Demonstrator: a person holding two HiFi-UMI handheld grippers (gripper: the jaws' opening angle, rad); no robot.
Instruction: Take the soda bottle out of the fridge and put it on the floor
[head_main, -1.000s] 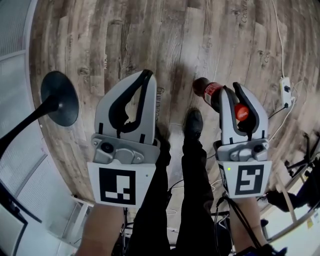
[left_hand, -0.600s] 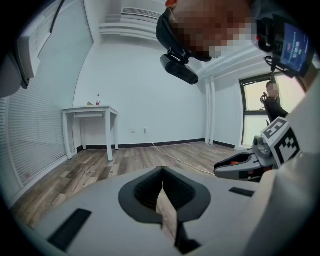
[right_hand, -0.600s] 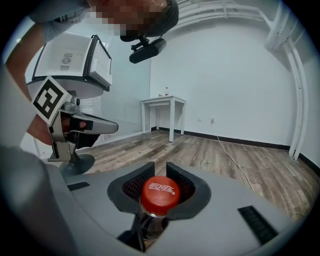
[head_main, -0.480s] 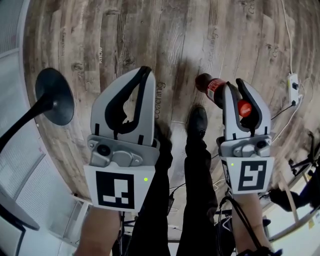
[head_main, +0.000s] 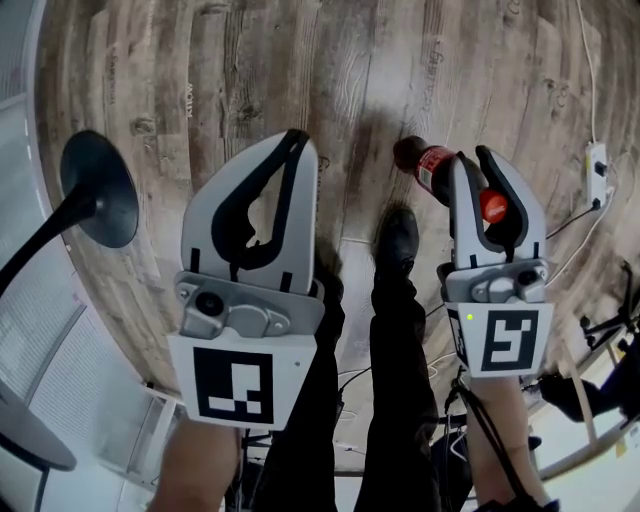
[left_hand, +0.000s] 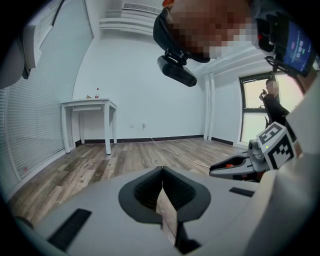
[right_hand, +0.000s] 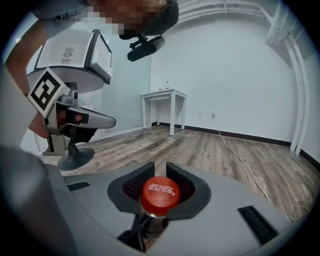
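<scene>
The soda bottle (head_main: 428, 168) is pinched at its neck, just under the red cap, by the right gripper (head_main: 470, 158). In the right gripper view the jaws of that gripper (right_hand: 160, 167) are seen pressed against the neck on both sides, with the cap of the bottle (right_hand: 160, 195) standing up between them. The bottle is carried cap-up, with its bottom turned toward the wooden floor (head_main: 300, 60). It is judged to be held above the floor and not yet resting on it, though the gap cannot be read exactly from the head view.

The left gripper (head_main: 295, 140) is held above the floor as well. Its jaws are pressed together and nothing is caught between them, as is shown in the view of the left gripper (left_hand: 162, 170).

No fridge is made out for certain in any view, and only open floor is seen under the bottle, so the first part of the task is judged to be done. What is left is judged to be this: the bottle is to be lowered until its bottom stands on the floor, the grip is to be released, and the bottle is to be left upright.
</scene>
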